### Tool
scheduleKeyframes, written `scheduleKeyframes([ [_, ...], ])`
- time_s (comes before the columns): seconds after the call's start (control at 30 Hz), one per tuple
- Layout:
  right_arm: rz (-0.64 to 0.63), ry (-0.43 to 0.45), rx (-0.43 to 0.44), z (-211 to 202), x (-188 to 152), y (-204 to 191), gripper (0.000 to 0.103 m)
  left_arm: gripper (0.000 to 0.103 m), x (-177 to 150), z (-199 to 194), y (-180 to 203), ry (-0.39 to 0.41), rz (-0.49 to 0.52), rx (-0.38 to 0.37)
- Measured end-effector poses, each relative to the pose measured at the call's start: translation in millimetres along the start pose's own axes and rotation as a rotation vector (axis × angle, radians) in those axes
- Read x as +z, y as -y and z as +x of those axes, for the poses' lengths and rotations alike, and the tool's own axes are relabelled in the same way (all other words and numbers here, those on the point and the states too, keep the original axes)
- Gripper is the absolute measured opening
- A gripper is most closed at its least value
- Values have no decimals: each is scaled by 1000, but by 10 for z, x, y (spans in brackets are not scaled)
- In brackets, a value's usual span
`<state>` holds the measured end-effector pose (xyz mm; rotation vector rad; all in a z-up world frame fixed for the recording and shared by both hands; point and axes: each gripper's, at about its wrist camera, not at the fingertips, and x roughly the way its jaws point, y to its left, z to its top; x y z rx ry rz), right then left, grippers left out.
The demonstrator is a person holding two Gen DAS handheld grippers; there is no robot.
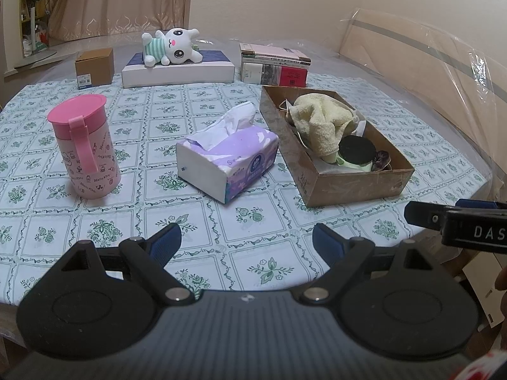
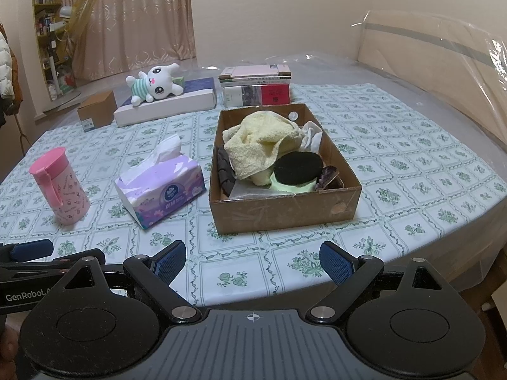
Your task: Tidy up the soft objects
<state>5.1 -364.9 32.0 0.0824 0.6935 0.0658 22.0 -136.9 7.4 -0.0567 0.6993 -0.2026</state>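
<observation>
A brown cardboard box sits on the patterned tablecloth. In it lie a crumpled pale yellow towel, a black round pad on something light green, and white and dark cloth bits. A purple tissue pack lies left of the box. A white plush toy in a striped shirt rests on a flat white box at the back. My left gripper and right gripper hover open and empty over the table's near edge, well short of everything.
A pink lidded cup stands at the left. A small brown carton and a stack of books line the back. Plastic-wrapped furniture rises on the right. The right gripper's side shows in the left view.
</observation>
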Motion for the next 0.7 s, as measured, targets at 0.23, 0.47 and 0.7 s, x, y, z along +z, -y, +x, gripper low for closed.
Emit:
scheduleKeyframes([
  [0.23,1,1,-1,1,-2,2,91,89,-5,0,3,0,1,0],
  [0.47,2,0,0,2,-7,4,91,89,-11,2,8,0,2,0],
  [0.7,7,-3,0,1,-24,3,91,89,-50,-1,-6,5,1,1],
])
